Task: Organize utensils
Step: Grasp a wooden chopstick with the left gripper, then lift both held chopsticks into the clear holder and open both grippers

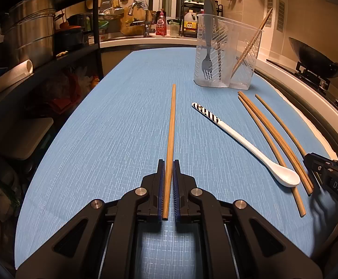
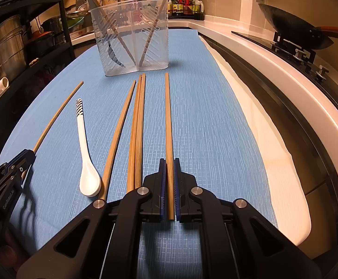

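Left wrist view: the left gripper [image 1: 168, 169] is pinching a wooden chopstick [image 1: 171, 134] between its blue fingers [image 1: 161, 186], near its thick end, with the rest lying out over the blue table [image 1: 113, 121] toward the clear holder [image 1: 227, 53]. A grey fork [image 1: 208, 53] and a couple of chopsticks are already sitting in that holder. The white spoon [image 1: 252, 148] and three loose chopsticks [image 1: 273, 144] are lying to the right.

Right wrist view: the right gripper [image 2: 168, 169] is clamping its own chopstick [image 2: 167, 121] the same way, just beside the loose bundle [image 2: 136, 127].

Probably best to lift each stick level first, then tip it into the compartment that's already holding chopsticks, since a grip this far back is going to let the tip swing.

Hard to tell whether the pinched sticks are touching the table or just off it. The holder's divider is blurry through the slots, and each gripper is showing up cut off at the edge of the other's view.
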The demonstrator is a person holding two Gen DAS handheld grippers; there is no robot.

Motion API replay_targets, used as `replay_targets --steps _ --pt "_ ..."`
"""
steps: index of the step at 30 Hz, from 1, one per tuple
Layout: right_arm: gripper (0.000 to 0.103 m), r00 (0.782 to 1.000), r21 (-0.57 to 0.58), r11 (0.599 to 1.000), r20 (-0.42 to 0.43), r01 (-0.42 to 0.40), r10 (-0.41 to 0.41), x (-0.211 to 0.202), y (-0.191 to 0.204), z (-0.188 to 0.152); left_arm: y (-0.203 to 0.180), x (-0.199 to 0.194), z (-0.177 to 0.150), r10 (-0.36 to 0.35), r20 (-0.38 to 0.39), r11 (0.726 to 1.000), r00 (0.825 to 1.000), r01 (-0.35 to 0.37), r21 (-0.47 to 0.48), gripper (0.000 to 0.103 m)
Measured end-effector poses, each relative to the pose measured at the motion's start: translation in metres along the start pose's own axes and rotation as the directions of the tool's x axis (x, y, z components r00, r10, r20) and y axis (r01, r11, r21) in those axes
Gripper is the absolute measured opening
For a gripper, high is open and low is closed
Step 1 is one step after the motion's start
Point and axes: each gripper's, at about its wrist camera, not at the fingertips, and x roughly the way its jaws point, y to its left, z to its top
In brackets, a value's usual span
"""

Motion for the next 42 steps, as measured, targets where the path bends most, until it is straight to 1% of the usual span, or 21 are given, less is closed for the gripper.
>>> replay_targets --steps 4,8,10,21,28,32,36,38,40,42 --pt "0.006 1.000 0.010 1.000 -0.002 -0.010 0.010 -0.001 -0.001 0.000 -0.001 -0.001 0.000 0.011 0.005 1.000 1.000 -0.011 0.009 0.006" --pt "0.006 1.000 0.014 1.000 0.017 -0.015 0.015 -0.012 -0.004 0.003 0.002 -0.012 0.004 0.011 0.035 1.000 0.999 -0.012 0.009 0.006" --pt "0.006 0.999 0.027 0.999 0.022 -0.038 0.037 -0.021 -0.007 0.005 0.005 -0.021 0.007 0.004 0.057 1.000 0.998 -0.004 0.006 0.006" --pt "0.006 0.991 -0.008 0.999 0.125 -0.036 0.037 -0.088 -0.021 0.022 0.020 -0.074 0.022 -0.020 0.162 1.000 0.987 0.023 -0.014 0.006" --pt "0.006 0.977 -0.047 0.998 0.205 -0.045 0.054 -0.132 -0.021 0.042 0.031 -0.109 0.042 -0.071 0.209 0.997 0.975 0.078 -0.023 0.006" --pt "0.006 0.967 -0.068 0.996 0.244 -0.054 0.069 -0.153 -0.017 0.056 0.031 -0.124 0.054 -0.095 0.228 0.995 0.969 0.098 -0.003 0.006" --pt "0.006 0.961 -0.075 0.995 0.263 -0.062 0.080 -0.165 -0.015 0.067 0.032 -0.138 0.071 -0.133 0.241 0.991 0.961 0.134 0.015 0.006" --pt "0.006 0.959 -0.084 0.994 0.271 -0.065 0.085 -0.170 -0.013 0.073 0.032 -0.144 0.081 -0.149 0.243 0.989 0.959 0.150 0.015 0.006" --pt "0.006 0.957 -0.090 0.993 0.275 -0.070 0.092 -0.174 -0.010 0.078 0.034 -0.152 0.092 -0.163 0.259 0.986 0.952 0.167 0.009 0.006" --pt "0.006 0.956 -0.094 0.993 0.276 -0.079 0.102 -0.177 -0.010 0.084 0.033 -0.158 0.105 -0.183 0.256 0.983 0.949 0.186 0.013 0.006"
